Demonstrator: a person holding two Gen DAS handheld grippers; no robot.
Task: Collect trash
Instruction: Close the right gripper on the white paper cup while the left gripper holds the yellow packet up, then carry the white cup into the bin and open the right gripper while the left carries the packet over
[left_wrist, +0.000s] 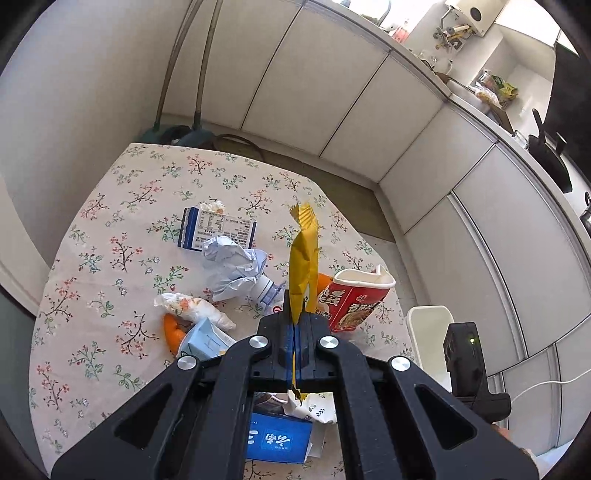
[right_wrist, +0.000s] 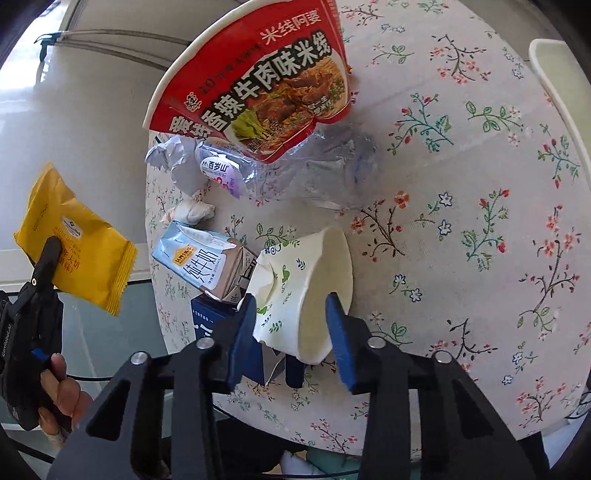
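Blue-padded fingers (right_wrist: 338, 343) of the right gripper (right_wrist: 291, 325) straddled a crumpled paper cup (right_wrist: 306, 291) lying on its side on the floral tablecloth (right_wrist: 461, 221); whether the pads pressed it could not be told. Beside it lay a milk carton (right_wrist: 207, 266), a crushed plastic bottle (right_wrist: 295, 173) and a red noodle bowl (right_wrist: 258, 81). Held off the table's edge, the left gripper (left_wrist: 295, 325) was clamped tight on a yellow snack wrapper (left_wrist: 303, 258). A white bin (left_wrist: 430, 332) stood near the table.

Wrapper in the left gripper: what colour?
Yellow wrapper, white logo and small print; clearest in the right wrist view.
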